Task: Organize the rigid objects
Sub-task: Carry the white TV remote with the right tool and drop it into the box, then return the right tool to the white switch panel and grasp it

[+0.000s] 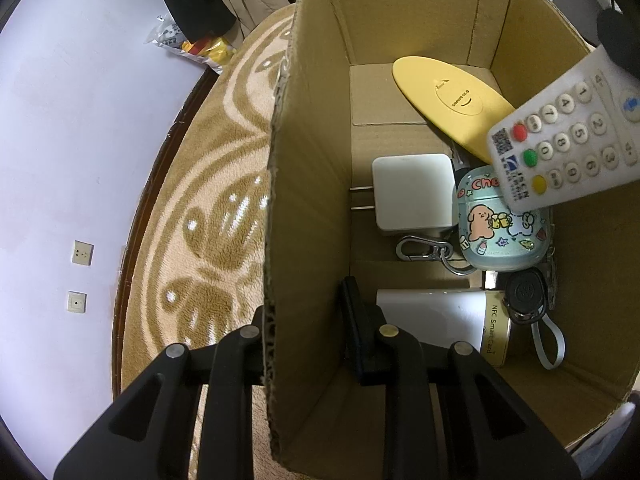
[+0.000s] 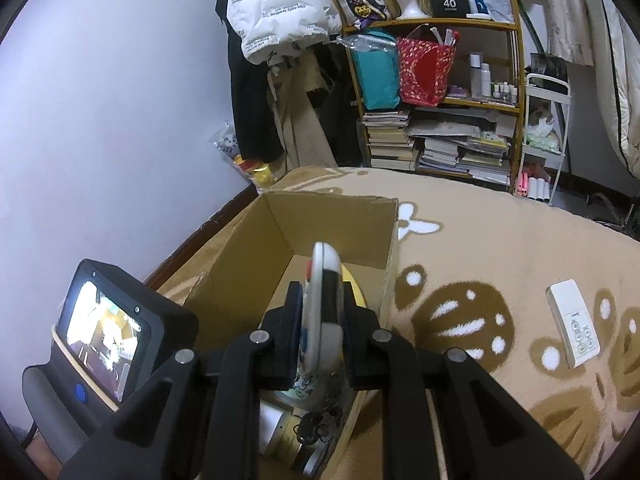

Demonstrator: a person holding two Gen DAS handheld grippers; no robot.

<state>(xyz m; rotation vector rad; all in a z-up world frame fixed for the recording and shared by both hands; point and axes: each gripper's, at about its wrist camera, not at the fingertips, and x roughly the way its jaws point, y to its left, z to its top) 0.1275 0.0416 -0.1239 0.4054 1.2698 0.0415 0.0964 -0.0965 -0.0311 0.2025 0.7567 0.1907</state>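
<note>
I am in the putting-away step. My right gripper (image 2: 322, 320) has its jaws squeezed on a white remote (image 1: 568, 132) with number buttons, and I hold it up in the air over the open cardboard box (image 1: 316, 200). It is not touching anything in the box.

My left gripper (image 1: 308, 332) has its jaws pinched on the near wall of the box, one finger inside and one outside. I think this keeps the box from sliding on the rug (image 2: 500, 248).

The remote is long and thin. In the right wrist view it stands on its edge between the jaws, its long way pointing forward into the box and away from me. In the left wrist view its button face shows, tilted up.

Under it lie a yellow oval thing (image 1: 444, 96), a white charger (image 1: 412, 192), a little green case with a cartoon dog (image 1: 500, 232), a car key (image 1: 526, 292) and a gold card tin (image 1: 496, 332).

Next, I think I should bring the remote down low, lay it flat on a bare spot or on top, then let go. A second white remote (image 2: 572, 324) waits on the rug, well apart from the box.
</note>
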